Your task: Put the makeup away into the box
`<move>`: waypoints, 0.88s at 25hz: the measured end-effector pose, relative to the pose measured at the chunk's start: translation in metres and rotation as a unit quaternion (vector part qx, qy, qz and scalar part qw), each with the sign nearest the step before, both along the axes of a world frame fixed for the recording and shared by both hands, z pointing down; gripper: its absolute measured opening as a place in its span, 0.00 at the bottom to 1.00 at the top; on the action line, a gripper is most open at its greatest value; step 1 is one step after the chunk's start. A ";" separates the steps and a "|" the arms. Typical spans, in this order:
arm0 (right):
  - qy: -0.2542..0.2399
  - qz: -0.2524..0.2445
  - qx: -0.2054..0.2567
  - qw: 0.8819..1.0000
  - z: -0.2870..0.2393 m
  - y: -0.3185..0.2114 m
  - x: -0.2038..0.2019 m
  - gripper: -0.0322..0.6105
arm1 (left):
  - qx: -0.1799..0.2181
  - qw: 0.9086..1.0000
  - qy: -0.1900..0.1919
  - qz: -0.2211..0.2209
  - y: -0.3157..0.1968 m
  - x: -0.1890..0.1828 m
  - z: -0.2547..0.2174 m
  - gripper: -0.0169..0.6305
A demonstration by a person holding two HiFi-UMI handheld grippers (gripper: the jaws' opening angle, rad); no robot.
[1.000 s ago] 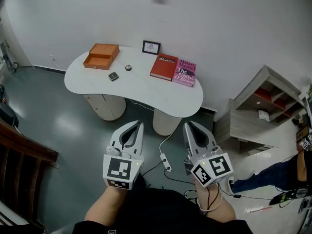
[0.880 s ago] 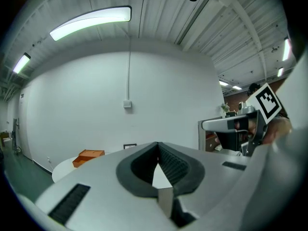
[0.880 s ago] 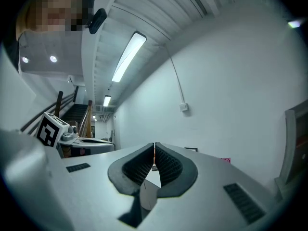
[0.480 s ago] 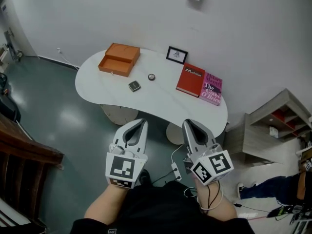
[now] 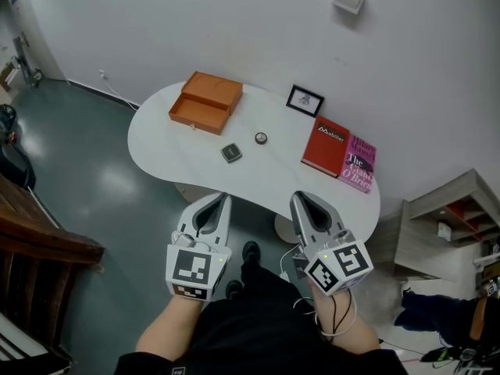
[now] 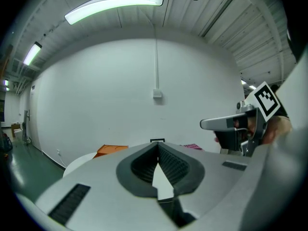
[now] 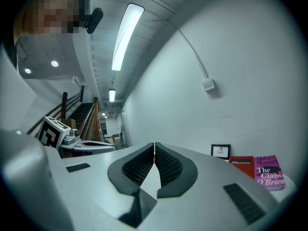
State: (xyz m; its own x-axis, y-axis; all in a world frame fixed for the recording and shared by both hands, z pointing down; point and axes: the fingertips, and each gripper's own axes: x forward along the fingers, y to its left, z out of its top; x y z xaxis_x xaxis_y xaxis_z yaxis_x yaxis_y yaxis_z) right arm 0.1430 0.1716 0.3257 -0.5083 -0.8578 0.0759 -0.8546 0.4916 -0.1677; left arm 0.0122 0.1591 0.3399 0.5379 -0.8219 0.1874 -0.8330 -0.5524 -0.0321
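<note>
1. Our left gripper (image 5: 221,199) and right gripper (image 5: 298,198) have their fingers together, empty, short of the surface (image 5: 172,141).
2. Only the head view shows the makeup (image 5: 230,153) on it, near the box (image 5: 205,102).
3. The right gripper view alone shows stairs (image 7: 83,112).

Left gripper (image 5: 215,201) and right gripper (image 5: 303,201) sit side by side, held out level in front of the body. Both jaws are closed and empty, tips touching.
</note>
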 end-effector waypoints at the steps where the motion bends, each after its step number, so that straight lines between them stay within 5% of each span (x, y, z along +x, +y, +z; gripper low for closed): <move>1: -0.001 -0.003 -0.002 1.000 0.002 -0.011 -0.001 0.11 | -0.002 1.000 -0.002 -0.002 -0.010 -0.001 0.002 0.03; 22: -0.003 -0.045 -0.056 0.997 0.057 -0.265 0.016 0.11 | -0.010 0.999 -0.024 -0.023 -0.244 0.014 0.008 0.03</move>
State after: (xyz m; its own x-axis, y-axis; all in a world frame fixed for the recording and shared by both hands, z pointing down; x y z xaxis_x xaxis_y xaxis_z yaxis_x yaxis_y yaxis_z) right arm 0.1591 -0.0929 0.3828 -0.5831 -0.7955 0.1649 -0.8069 0.5437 -0.2306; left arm 0.0265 -0.0852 0.3480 0.4887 -0.8418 0.2291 -0.8557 -0.5137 -0.0622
